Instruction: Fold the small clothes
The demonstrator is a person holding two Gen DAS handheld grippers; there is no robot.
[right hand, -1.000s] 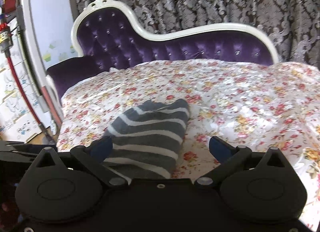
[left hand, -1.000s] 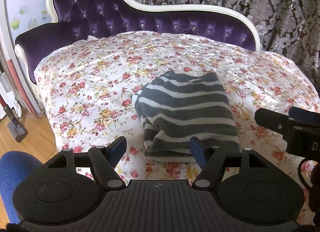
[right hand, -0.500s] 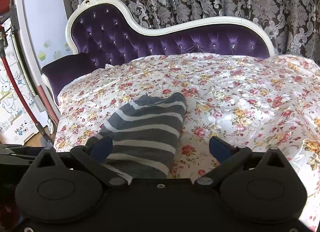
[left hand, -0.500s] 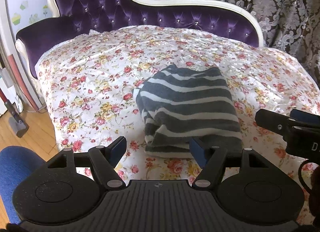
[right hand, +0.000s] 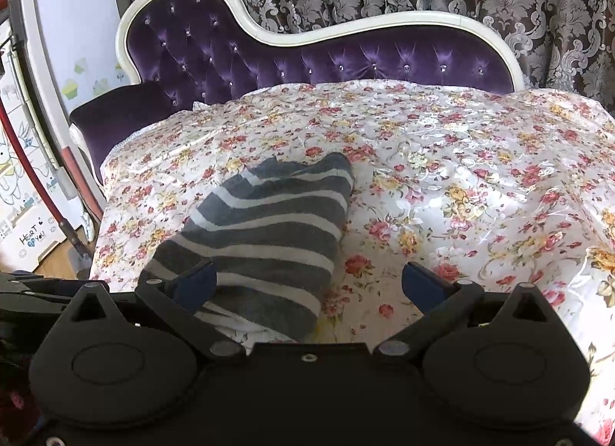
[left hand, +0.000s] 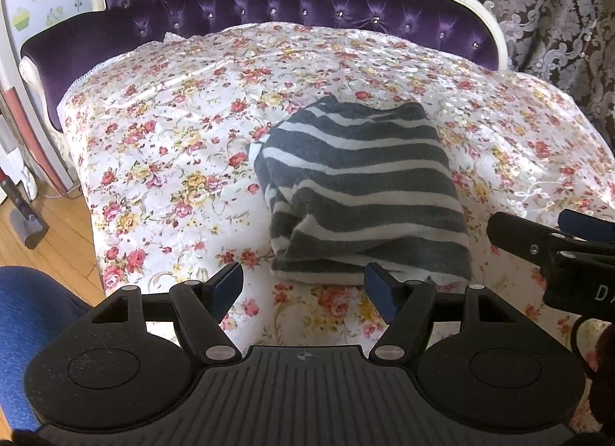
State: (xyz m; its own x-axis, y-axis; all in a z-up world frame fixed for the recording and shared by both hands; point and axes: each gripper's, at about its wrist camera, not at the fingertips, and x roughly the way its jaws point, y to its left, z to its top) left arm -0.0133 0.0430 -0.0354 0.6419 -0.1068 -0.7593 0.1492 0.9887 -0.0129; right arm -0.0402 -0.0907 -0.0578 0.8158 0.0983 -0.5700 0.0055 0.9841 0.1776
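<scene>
I see a fuzzy, matt knit garment lying on a glossy floral cover. Behind the cover, the tufted headboard looks like sheeny purple velvet. My left gripper is matt black plastic.

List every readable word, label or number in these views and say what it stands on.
"HEART YOU", handwritten with a small heart between the words: on the white box on the floor at far left, right wrist view.
"D", then a cut-off letter: on the right gripper, left wrist view.
Nothing readable on the striped garment.
</scene>
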